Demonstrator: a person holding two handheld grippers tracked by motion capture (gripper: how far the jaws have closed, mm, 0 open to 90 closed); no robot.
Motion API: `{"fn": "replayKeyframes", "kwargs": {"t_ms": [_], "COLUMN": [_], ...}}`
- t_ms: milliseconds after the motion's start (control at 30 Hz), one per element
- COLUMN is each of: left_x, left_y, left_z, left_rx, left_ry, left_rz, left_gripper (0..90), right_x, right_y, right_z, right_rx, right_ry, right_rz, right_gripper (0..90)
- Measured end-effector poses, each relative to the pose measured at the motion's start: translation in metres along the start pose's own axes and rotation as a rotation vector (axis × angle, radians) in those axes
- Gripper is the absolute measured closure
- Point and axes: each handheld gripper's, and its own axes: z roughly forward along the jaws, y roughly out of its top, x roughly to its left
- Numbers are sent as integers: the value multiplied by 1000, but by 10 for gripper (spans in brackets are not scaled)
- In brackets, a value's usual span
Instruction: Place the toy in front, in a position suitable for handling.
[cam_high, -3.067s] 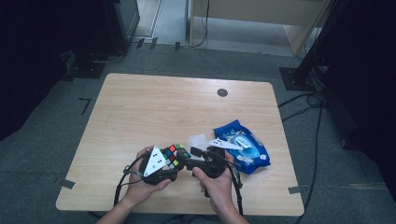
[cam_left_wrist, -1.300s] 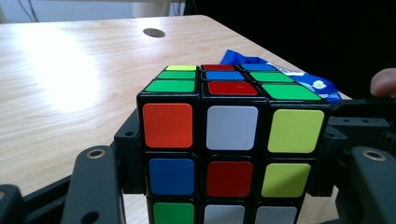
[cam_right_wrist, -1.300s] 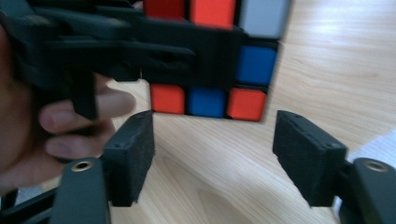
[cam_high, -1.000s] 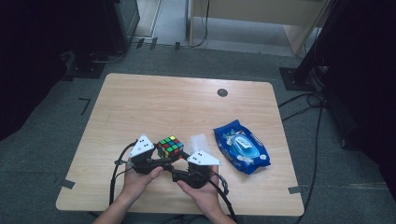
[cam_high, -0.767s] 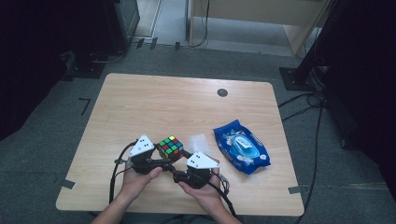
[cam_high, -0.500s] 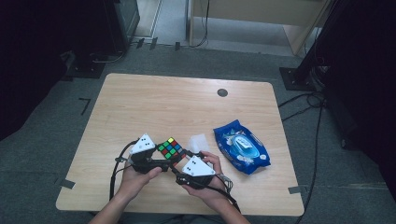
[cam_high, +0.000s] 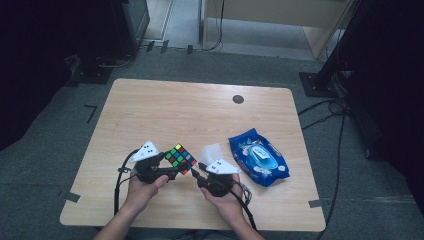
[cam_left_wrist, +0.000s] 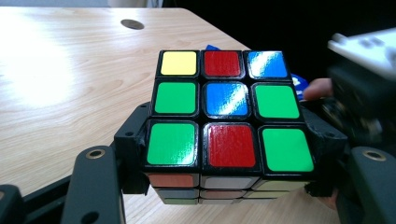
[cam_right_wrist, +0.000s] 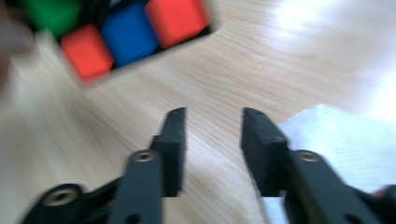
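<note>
Left gripper (cam_left_wrist: 224, 186) on cube (cam_left_wrist: 224, 116), underside hidden.

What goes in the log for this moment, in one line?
left gripper: jaws shut on puzzle cube | right gripper: empty, jaws just closing | tissue: on table

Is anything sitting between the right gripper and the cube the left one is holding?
Nothing visible. The right gripper, its jaws just closing on nothing, faces bare table short of the cube. The white tissue lies off to one side.
</note>
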Motion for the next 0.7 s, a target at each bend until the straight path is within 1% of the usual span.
{"fn": "replayKeyframes", "kwargs": {"t_ms": [33,67,100,133,167,200,267,333,367,400,433,467,500,533,567,600,633,667,700], "left_x": [-1,-2,-3,-3,-3,-3,-4,-5,-6,-8,-9,-10,-11,-11,-12,-12,-12,-10,-8], "left_y": [0,-1,-1,-1,-2,-2,-3,-5,-5,-7,-9,-10,-11,-11,-10,-9,-8,-6,-5], "left_z": [1,1,1,2,2,3,5,6,7,10,11,12,13,13,12,11,9,6,4], "left_rx": [-1,-1,0,2,7,12,21,29,37,56,62,61,55,48,39,30,19,-1,-12], "left_ry": [-6,-9,-11,-12,-18,-23,-33,-41,-40,-24,-14,-12,-15,-14,-1,5,8,5,0], "left_rz": [10,18,23,29,32,36,45,67,77,101,116,121,119,119,123,123,119,101,82], "left_gripper": [341,341,341,341,341,340,340,339,338,338,338,339,339,340,341,341,341,342,342], "right_x": [-5,-11,-16,-20,-22,-26,-28,-29,-30,-31,-30,-28,-26,-23,-21,-20,-20,-21,-20], "right_y": [2,3,3,3,3,3,4,5,6,7,9,11,12,14,15,15,13,9,3], "right_z": [-2,-4,-5,-7,-8,-10,-13,-15,-17,-18,-20,-21,-23,-25,-25,-24,-23,-20,-16], "right_rx": [-13,-29,-41,-50,-64,-84,-99,-112,-120,-131,-143,-145,-148,-148,-133,-105,-80,-54,-27], "right_ry": [41,99,139,168,190,227,251,256,269,294,334,335,316,268,227,191,175,169,180], "right_rz": [77,162,218,260,289,327,346,341,338,337,340,329,314,290,276,277,284,310,331], "right_gripper": [722,767,793,822,842,878,900,900,900,900,900,900,900,900,899,899,899,899,899]}}
